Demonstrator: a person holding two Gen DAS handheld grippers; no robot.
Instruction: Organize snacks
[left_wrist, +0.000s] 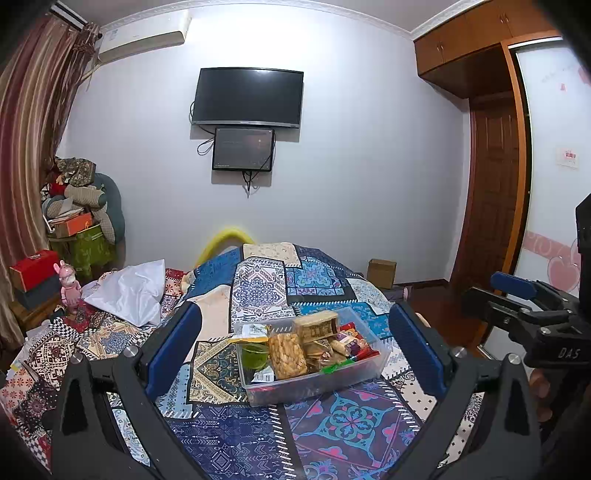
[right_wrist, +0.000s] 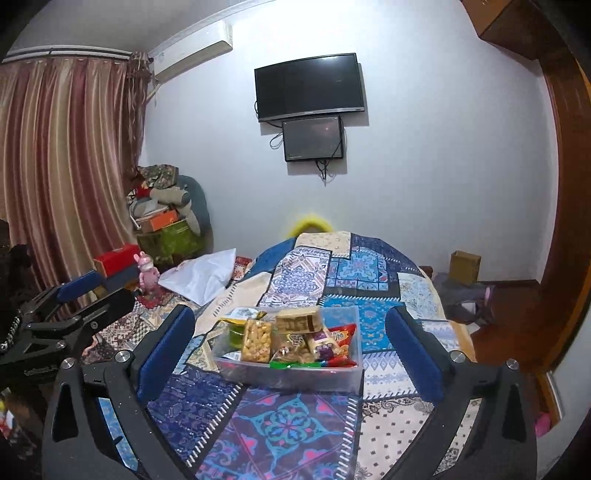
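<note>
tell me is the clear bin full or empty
Full. The clear bin on the bedspread is packed with snacks, and a tan packet pokes above its rim.

You face a pale wall (left_wrist: 351, 166) carrying a dark television (left_wrist: 248, 96). Below it hangs a smaller screen (left_wrist: 243, 148); left, an air conditioner (left_wrist: 142, 38) and striped curtains (left_wrist: 33, 110); right, wooden cabinets (left_wrist: 469, 48).
</note>
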